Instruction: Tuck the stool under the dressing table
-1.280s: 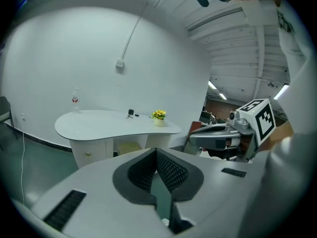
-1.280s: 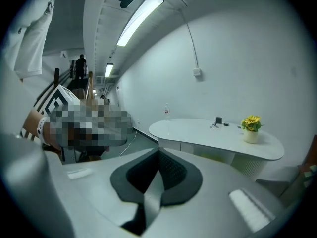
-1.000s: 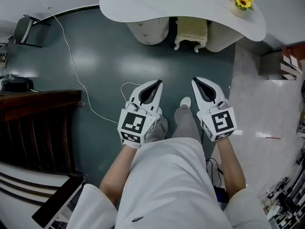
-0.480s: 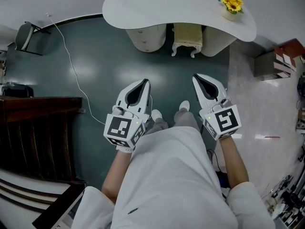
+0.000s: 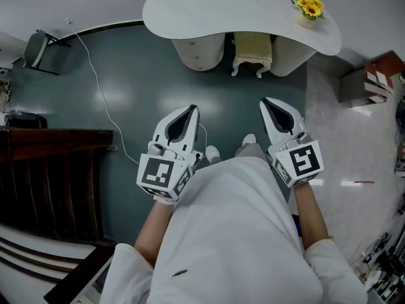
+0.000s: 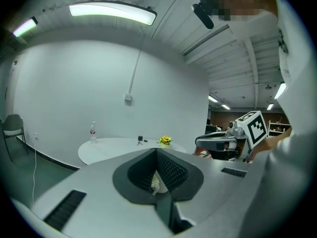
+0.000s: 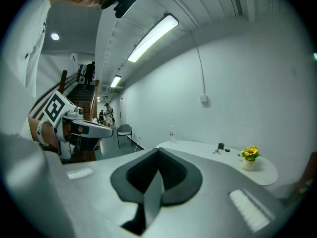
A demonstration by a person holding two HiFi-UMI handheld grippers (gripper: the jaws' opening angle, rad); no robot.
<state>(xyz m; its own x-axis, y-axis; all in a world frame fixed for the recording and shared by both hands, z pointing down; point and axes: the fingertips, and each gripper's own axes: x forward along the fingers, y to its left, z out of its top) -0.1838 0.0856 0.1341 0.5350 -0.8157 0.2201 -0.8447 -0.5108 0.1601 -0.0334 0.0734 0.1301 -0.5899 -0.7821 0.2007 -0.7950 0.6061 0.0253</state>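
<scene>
- The cream cushioned stool with carved white legs (image 5: 252, 50) sits under the front edge of the white kidney-shaped dressing table (image 5: 209, 11), between its two rounded pedestals (image 5: 199, 50), so the tuck looks done.
- The left gripper (image 5: 188, 109) and right gripper (image 5: 269, 101) hang over the grey-green floor, well short of the table. Both have their jaws pressed together on nothing, likely because no work is left.
- Near the table's right end, a small white pot (image 7: 248, 164) holds yellow flowers. Whether the clear bottle (image 6: 92, 131) at the far left edge holds anything cannot be told.
</scene>
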